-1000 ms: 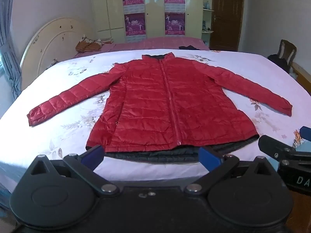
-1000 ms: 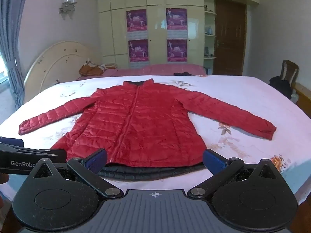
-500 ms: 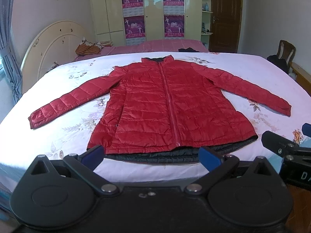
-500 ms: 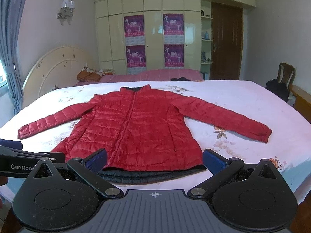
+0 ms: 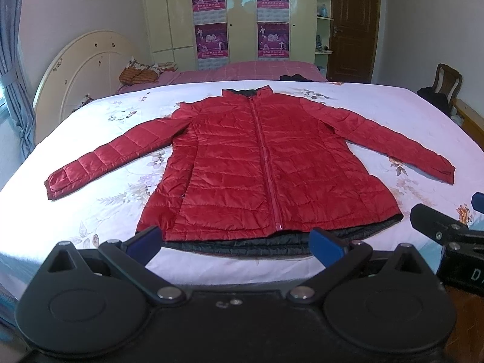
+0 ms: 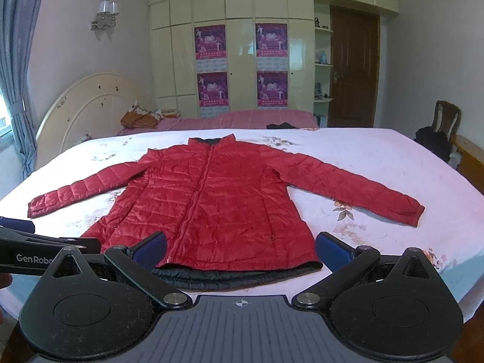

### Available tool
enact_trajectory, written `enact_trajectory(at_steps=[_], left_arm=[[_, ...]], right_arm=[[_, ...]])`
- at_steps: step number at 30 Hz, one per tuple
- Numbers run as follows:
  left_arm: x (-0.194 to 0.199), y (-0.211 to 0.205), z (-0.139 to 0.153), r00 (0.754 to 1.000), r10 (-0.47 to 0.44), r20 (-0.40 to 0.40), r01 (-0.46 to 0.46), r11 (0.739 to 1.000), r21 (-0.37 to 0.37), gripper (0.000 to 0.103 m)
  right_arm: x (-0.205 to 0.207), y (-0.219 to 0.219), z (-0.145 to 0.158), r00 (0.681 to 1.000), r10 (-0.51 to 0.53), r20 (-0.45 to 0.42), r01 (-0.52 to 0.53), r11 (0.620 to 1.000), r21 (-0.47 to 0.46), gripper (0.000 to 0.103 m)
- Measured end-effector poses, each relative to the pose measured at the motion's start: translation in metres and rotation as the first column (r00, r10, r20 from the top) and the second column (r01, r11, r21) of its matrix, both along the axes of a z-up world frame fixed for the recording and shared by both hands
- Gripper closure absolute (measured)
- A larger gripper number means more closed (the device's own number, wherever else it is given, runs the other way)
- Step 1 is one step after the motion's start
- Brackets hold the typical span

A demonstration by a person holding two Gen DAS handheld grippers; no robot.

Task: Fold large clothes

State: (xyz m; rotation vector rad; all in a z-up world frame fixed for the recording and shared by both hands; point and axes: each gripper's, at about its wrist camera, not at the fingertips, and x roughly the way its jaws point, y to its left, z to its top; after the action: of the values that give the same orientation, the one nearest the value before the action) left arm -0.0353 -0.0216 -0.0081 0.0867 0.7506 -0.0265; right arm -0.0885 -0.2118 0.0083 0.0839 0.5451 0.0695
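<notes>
A red quilted jacket (image 5: 260, 169) lies flat and zipped on the bed, front up, both sleeves spread out, dark lining showing at the hem. It also shows in the right wrist view (image 6: 208, 199). My left gripper (image 5: 234, 242) is open and empty, just short of the hem at the bed's near edge. My right gripper (image 6: 242, 249) is open and empty, also just short of the hem. The right gripper shows at the right edge of the left wrist view (image 5: 447, 233); the left gripper shows at the left edge of the right wrist view (image 6: 45, 251).
The bed has a white flowered sheet (image 5: 378, 115) and a cream headboard (image 5: 87, 69) on the left. A pink bed (image 5: 242, 71) with bags stands behind. A wooden chair (image 5: 447, 81) with dark clothes stands at the right. Wardrobes and a door line the far wall.
Both grippers have drawn back and tilted up a little, so more of the far wall shows. The jacket has not moved.
</notes>
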Motion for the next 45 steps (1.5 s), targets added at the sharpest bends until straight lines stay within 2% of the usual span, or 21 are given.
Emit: enact_trajectory(at_steps=[45], left_arm=[[0.022, 0.017, -0.004, 0.999, 0.046, -0.029, -0.046, 0.999, -0.016, 0.0]], right_arm=[[0.026, -0.001, -0.007, 1.0, -0.004, -0.014, 0.004, 1.0, -0.007, 0.0]])
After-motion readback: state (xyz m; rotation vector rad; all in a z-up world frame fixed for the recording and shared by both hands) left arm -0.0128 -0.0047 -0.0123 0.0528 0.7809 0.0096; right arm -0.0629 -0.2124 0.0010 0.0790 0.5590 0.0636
